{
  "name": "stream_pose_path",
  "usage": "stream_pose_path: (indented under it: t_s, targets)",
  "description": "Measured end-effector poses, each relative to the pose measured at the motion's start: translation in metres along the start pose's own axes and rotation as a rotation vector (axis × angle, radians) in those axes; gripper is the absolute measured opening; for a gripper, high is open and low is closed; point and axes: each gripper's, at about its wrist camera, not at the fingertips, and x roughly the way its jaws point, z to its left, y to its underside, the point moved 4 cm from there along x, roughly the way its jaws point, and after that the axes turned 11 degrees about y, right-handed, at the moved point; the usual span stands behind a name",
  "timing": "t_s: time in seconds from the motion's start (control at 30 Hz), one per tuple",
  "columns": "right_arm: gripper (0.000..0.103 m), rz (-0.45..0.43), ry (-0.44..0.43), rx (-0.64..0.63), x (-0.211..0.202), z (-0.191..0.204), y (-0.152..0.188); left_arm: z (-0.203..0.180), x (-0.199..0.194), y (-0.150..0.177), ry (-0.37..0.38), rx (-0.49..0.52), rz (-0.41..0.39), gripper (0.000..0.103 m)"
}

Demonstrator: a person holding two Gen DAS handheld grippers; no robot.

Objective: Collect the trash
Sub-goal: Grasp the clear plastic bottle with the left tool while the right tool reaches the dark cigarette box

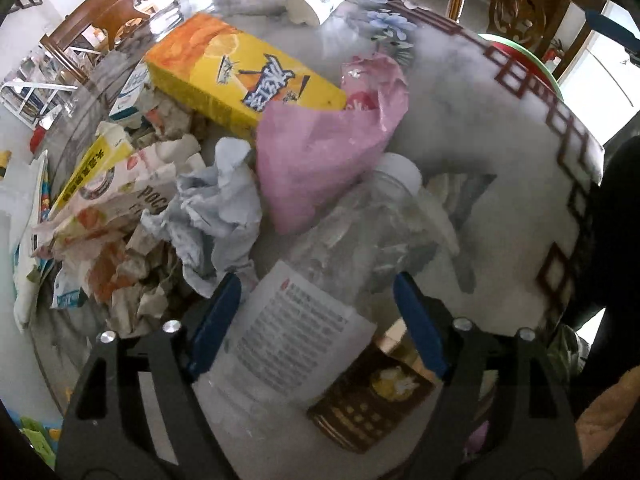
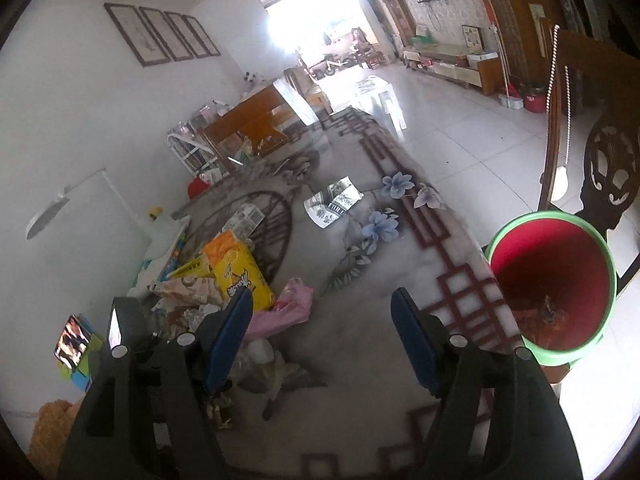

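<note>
L gripper [image 1: 316, 320] is hanging over the trash pile w/ blue fingers spread, pinching nothing – a white printed leaflet [image 1: 296, 340] is lying flat between them. Just past it, a clear crinkled plastic bottle [image 1: 360, 232], cap pointing away. Beyond: crumpled paper [image 1: 216, 216], soft pink bag [image 1: 316, 160], yellow carton [image 1: 236, 76] lying diagonal. R gripper [image 2: 322, 336] is spread too, empty – red bin w/ green rim [image 2: 550, 280] sitting right of the pile.

The left wrist camera looks steeply down, close over the litter heap on the grey patterned glass-topped table [image 1: 460, 92]. The right wrist camera sits higher, facing slantwise along the table towards its far end. Both catch the yellow-orange juice carton [image 1: 240, 76] [image 2: 236, 268].
</note>
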Motion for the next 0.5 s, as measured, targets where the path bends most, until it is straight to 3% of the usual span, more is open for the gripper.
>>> stream_pose_path:
  t_s: [0.17, 0.23, 0.4, 0.5]
  targets:
    - [0.07, 0.009, 0.003, -0.019, 0.002, 0.003, 0.003, -0.003, -0.012, -0.002, 0.028, -0.019, -0.054, 0.054]
    - [0.07, 0.013, 0.0, -0.013, 0.004, 0.002, 0.003, -0.004, -0.022, -0.002, 0.045, -0.034, -0.095, 0.052]
    - [0.07, 0.028, -0.007, 0.006, 0.006, -0.001, 0.004, -0.002, -0.055, -0.006, 0.133, -0.119, -0.248, 0.048]
    - [0.07, 0.037, -0.001, 0.004, 0.008, -0.002, 0.004, 0.005, -0.077, -0.007, 0.205, -0.204, -0.362, 0.033]
